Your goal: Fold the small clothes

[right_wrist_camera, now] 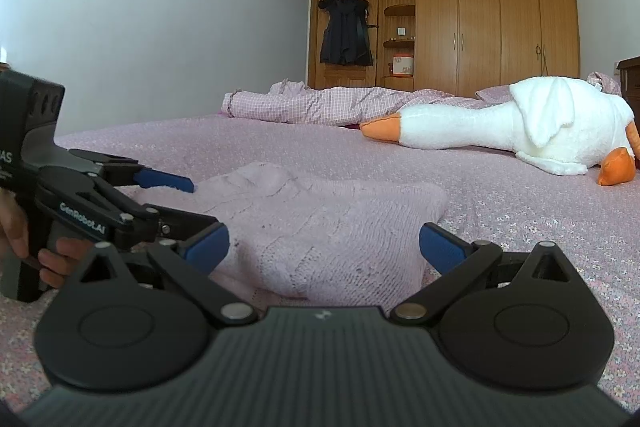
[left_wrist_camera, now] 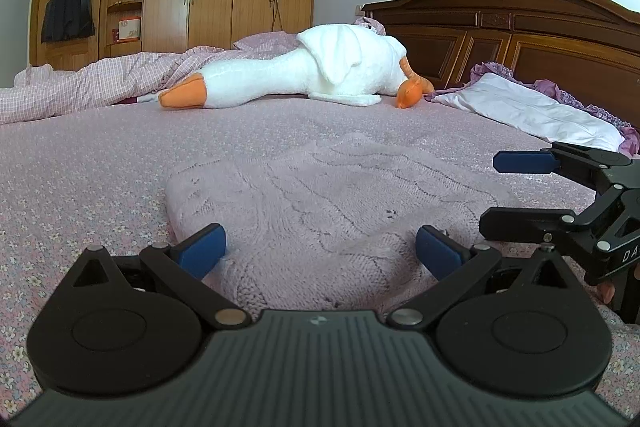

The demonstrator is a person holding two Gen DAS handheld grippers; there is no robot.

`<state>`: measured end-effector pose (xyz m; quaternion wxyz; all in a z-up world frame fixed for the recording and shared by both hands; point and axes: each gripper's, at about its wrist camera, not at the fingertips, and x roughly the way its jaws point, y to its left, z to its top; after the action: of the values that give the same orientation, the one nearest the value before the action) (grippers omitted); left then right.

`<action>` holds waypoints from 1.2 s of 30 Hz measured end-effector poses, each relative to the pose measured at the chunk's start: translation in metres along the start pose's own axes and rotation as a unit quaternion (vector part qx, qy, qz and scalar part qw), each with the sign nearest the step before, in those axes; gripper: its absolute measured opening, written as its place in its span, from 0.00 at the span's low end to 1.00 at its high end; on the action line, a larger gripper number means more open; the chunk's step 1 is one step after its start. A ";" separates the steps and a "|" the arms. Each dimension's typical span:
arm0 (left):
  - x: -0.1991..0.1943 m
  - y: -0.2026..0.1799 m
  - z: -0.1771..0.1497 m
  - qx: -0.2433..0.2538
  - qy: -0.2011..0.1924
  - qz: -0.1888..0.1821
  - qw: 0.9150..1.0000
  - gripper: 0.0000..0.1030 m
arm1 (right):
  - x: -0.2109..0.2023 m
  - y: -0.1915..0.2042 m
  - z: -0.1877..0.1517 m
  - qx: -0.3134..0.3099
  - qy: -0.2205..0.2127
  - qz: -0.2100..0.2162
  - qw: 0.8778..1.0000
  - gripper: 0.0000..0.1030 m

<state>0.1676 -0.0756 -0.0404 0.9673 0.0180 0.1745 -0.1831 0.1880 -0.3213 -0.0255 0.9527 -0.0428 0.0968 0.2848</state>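
Both tongs' bodies (left_wrist_camera: 320, 253) hide the sweater's (left_wrist_camera: 320, 187) near hem

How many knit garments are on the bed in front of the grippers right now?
1. A pale pink knit sweater lies on the floral bedspread, between the open left gripper and the open right gripper. More could be hidden under the checked quilt.
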 end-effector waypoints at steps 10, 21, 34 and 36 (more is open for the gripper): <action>0.002 0.002 -0.002 -0.001 0.002 -0.001 1.000 1.00 | 0.002 -0.001 0.001 -0.001 0.003 0.000 1.000 1.00; 0.002 0.002 -0.002 -0.001 0.002 0.000 1.000 1.00 | 0.004 -0.001 0.000 -0.003 0.009 0.000 1.000 1.00; 0.003 0.003 -0.002 -0.002 0.008 -0.001 1.000 1.00 | 0.006 -0.001 0.000 -0.005 0.012 0.000 1.000 1.00; 0.003 0.003 -0.002 -0.002 0.008 -0.001 1.000 1.00 | 0.007 -0.002 0.000 -0.005 0.013 0.001 1.000 1.00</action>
<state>0.1707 -0.0736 -0.0430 0.9657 0.0175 0.1830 -0.1836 0.1943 -0.3193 -0.0270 0.9510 -0.0515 0.1074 0.2853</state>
